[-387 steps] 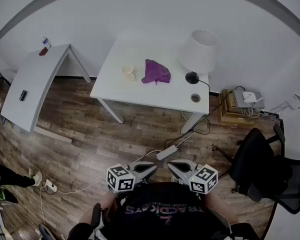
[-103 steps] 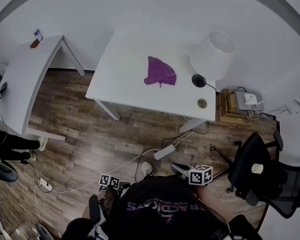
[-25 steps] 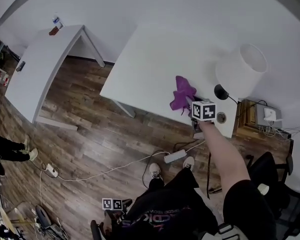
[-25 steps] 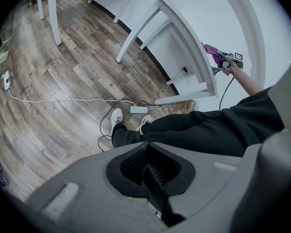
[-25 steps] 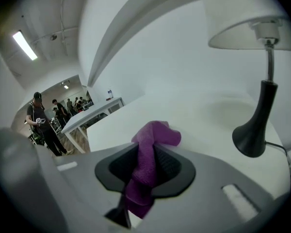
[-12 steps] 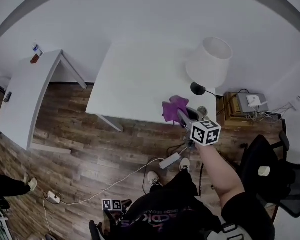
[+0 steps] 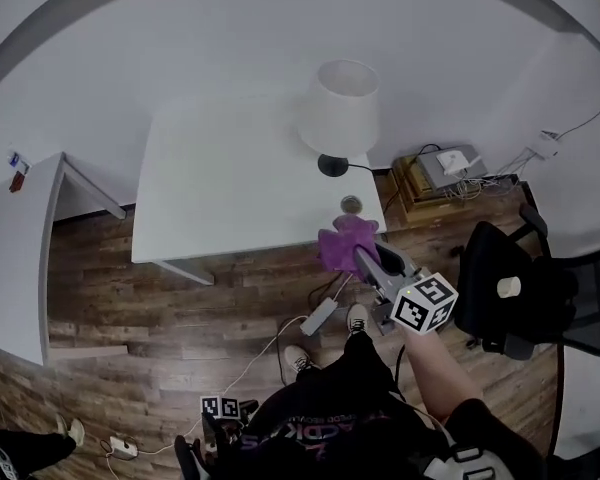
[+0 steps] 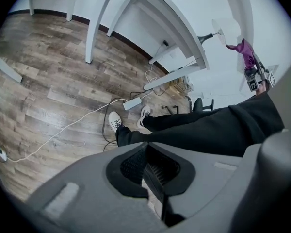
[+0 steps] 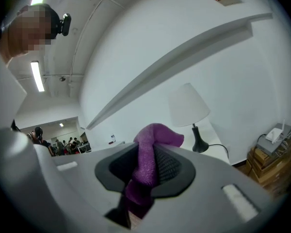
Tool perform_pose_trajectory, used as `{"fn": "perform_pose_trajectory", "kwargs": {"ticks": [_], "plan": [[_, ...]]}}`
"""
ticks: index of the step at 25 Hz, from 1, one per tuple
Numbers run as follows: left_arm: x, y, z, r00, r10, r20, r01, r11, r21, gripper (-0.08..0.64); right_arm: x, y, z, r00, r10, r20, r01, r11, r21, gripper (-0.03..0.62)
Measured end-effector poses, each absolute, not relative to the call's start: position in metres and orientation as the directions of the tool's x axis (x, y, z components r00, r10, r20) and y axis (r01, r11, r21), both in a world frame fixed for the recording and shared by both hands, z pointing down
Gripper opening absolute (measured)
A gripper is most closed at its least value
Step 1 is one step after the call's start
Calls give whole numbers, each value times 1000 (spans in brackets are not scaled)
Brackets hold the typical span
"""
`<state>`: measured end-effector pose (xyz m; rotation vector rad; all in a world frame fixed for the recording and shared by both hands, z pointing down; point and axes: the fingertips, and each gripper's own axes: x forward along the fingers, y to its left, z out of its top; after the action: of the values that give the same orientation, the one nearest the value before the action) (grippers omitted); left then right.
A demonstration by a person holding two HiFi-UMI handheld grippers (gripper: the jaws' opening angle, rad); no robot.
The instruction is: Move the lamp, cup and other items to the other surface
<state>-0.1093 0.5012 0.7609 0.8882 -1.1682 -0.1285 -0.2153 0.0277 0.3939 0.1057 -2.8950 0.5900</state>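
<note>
My right gripper [image 7: 368, 261] is shut on a purple cloth [image 7: 341, 245], which hangs in the air just off the near right corner of the white table [image 7: 230, 183]. In the right gripper view the cloth [image 9: 153, 142] is bunched between the pads and sticks up past them. A lamp with a white shade [image 7: 340, 103] stands at the table's back right, and a small round thing [image 7: 352, 204] lies near it. A cream cup [image 7: 509, 287] sits on the black office chair [image 7: 540, 298]. My left gripper [image 7: 220, 407] hangs low beside the person's legs, jaws shut and empty [image 8: 148, 166].
A second white table [image 7: 10, 248] stands at the far left. A power strip [image 7: 318, 318] and its cables lie on the wooden floor below the table. Boxes with a white device [image 7: 445, 168] sit by the wall at the right.
The right gripper has lifted the purple cloth off the table and carried it up and towards the person, past the table's corner. The head view has swung to the right.
</note>
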Motion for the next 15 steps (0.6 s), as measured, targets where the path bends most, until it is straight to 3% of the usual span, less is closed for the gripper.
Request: {"fn": "perform_pose_trajectory", "kwargs": {"ticks": [6, 15], "plan": [[-132, 474, 759, 459, -491, 740, -417, 617, 668, 0, -152, 23, 388, -965, -142, 219, -218, 900, -378, 83], [-90, 439, 751, 555, -355, 753, -540, 534, 650, 0, -62, -10, 375, -953, -248, 174, -297, 874, -385, 83]]}}
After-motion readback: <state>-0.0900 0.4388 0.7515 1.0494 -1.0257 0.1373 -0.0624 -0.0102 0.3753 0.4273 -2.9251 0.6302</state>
